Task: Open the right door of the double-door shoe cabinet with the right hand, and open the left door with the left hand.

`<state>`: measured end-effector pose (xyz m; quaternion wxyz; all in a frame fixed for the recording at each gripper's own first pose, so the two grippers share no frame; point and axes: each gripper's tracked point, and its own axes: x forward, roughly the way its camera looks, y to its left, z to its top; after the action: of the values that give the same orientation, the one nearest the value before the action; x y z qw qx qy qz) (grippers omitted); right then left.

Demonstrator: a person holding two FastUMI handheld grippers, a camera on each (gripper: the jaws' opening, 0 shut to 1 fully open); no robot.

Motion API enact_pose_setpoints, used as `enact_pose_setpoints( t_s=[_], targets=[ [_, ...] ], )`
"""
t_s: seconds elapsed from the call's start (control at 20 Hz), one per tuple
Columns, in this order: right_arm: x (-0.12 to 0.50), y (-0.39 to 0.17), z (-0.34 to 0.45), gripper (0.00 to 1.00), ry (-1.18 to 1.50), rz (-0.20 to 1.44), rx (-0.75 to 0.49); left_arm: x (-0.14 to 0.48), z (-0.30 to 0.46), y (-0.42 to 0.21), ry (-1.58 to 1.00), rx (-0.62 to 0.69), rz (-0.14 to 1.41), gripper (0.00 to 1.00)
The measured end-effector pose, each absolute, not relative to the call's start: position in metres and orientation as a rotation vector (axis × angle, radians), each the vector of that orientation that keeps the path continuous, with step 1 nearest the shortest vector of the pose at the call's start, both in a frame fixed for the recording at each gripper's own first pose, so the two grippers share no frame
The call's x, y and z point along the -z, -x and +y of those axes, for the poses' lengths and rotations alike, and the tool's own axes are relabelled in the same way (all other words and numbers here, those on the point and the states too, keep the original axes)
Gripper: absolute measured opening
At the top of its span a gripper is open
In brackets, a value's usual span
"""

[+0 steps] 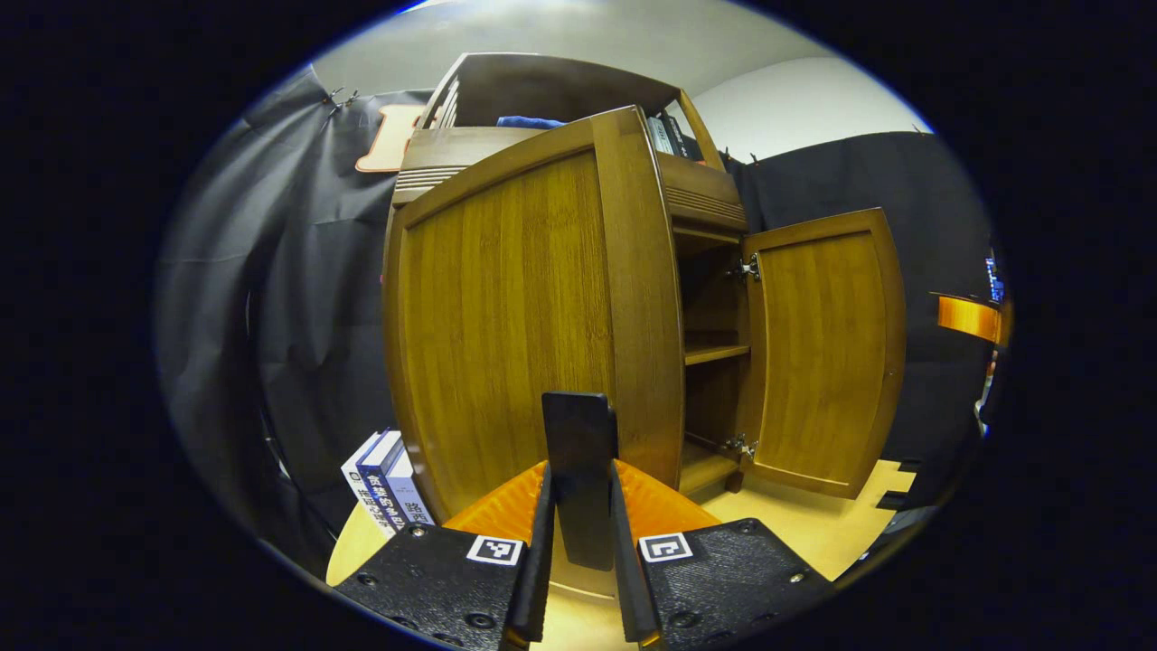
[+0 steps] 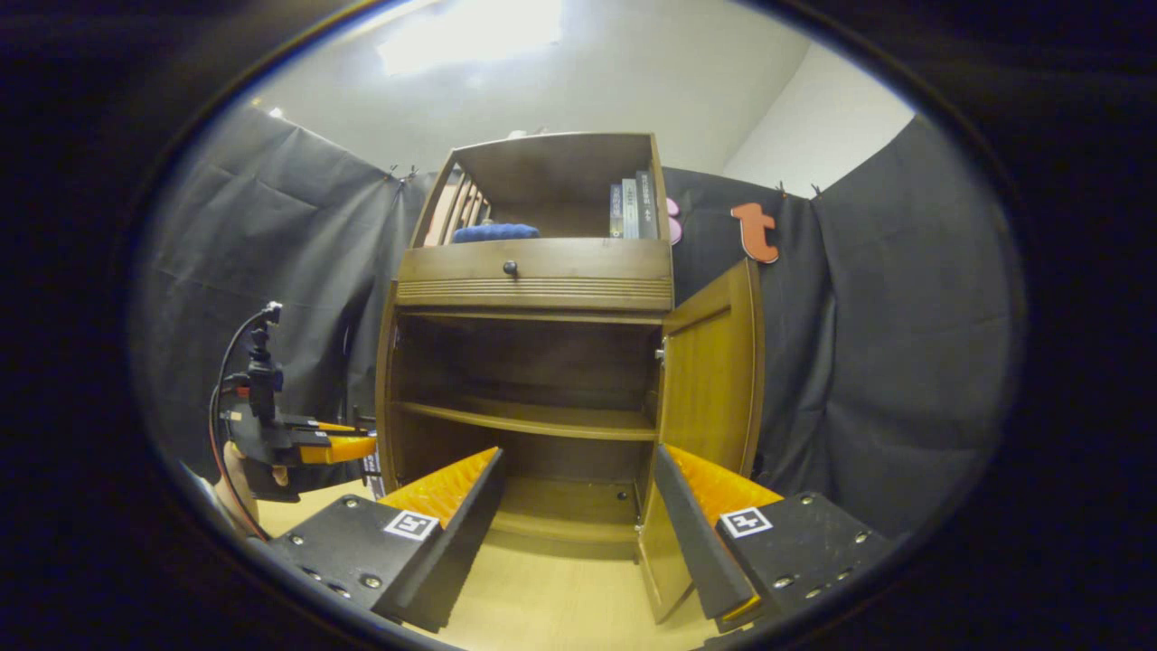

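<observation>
A: Where do the cabinet doors stand?

B: Both are swung open. In my left gripper view the left door [image 1: 515, 316] takes up the middle, its inner face toward me, and the right door [image 1: 827, 353] hangs open farther right on its hinges [image 1: 747, 268]. Between them I see the shoe cabinet [image 1: 705, 298] interior with a shelf [image 1: 716, 353].

A: And your left gripper?

B: The left gripper [image 1: 581, 506] has its fingers drawn narrow, pressing from both sides on a dark flat handle [image 1: 579, 452] that stands upright on the free edge of the left door. I read that as a firm hold on the handle.

A: The right one?

B: In my right gripper view the right gripper [image 2: 578, 506] is spread wide with nothing between its fingers. It looks straight into the cabinet; the right door sits just beside its right finger, edge toward me. I cannot tell whether they touch.

A: Anything else?

B: Above the doors there is a drawer [image 2: 535, 269] with a small round knob [image 2: 510, 267], and an open top compartment holding upright books [image 2: 633, 210] and a blue cloth [image 2: 495, 232]. More books [image 1: 387, 484] stand on the floor by the cabinet's left side. At the left of the right gripper view I see the other gripper, a hand [image 2: 237, 479] holding it, beside the cabinet. The floor [image 2: 551, 597] is pale wood.
</observation>
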<state>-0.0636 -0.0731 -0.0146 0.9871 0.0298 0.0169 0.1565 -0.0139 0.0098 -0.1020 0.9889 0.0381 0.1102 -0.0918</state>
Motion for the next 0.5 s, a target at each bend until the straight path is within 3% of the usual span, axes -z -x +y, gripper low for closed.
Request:
enact_pose_setpoints(
  t_s=[0.5],
  targets=[
    [0.018, 0.065, -0.075, 0.98, -0.099, 0.018, -0.312, 0.093, 0.054, 0.045, -0.033, 0.103, 0.254, 0.33]
  ],
)
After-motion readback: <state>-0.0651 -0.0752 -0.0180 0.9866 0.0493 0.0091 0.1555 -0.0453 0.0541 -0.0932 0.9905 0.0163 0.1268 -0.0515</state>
